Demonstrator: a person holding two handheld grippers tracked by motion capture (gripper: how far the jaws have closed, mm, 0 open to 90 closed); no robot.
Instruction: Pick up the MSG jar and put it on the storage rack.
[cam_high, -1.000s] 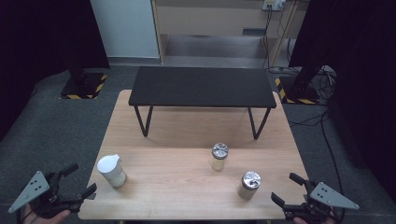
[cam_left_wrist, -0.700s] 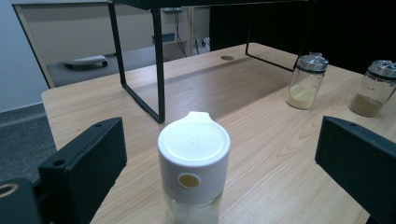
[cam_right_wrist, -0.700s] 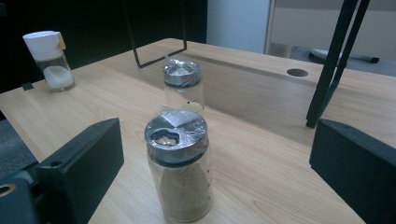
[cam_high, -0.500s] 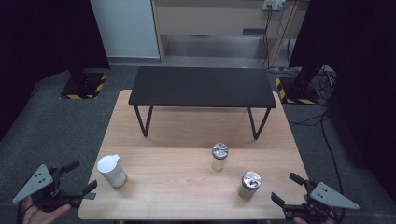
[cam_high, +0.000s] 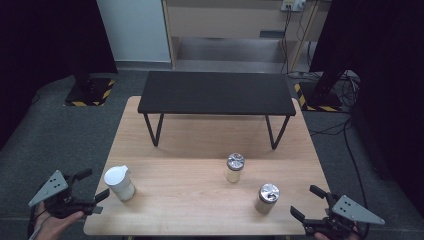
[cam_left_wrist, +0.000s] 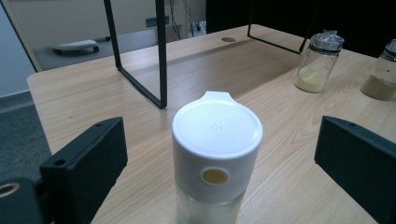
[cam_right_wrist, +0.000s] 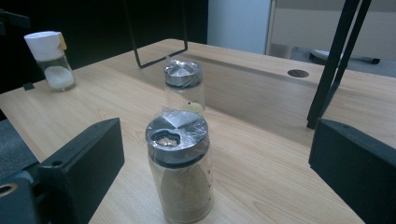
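White-lidded jar (cam_left_wrist: 216, 154) sits near the table's (cam_high: 200, 150) left front edge, framed between my left gripper's (cam_high: 82, 192) jaws in the left gripper view; jaws wide apart, nothing touched yet. Looks like clear glass or hard plastic under a broad white cap with a pour spout, some pale powder at the bottom. My guess: light, rigid, smooth-sided, so slippery. I'd grip the clear body below the cap, not the cap itself, since the cap may twist or pop off.

Brown-powder jar (cam_right_wrist: 180, 168) stands near the right front edge, centred between my right gripper's (cam_high: 310, 202) jaws in the right gripper view; those jaws are spread too, no contact. Metal cap with plastic film over it. Roughly half full, so a bit heavier, likely glass, fragile if tipped. Same plan: grip mid-body.

Yellow-powder jar (cam_high: 234, 168) stands further back, mid-table, in front of the black rack (cam_high: 217, 93).
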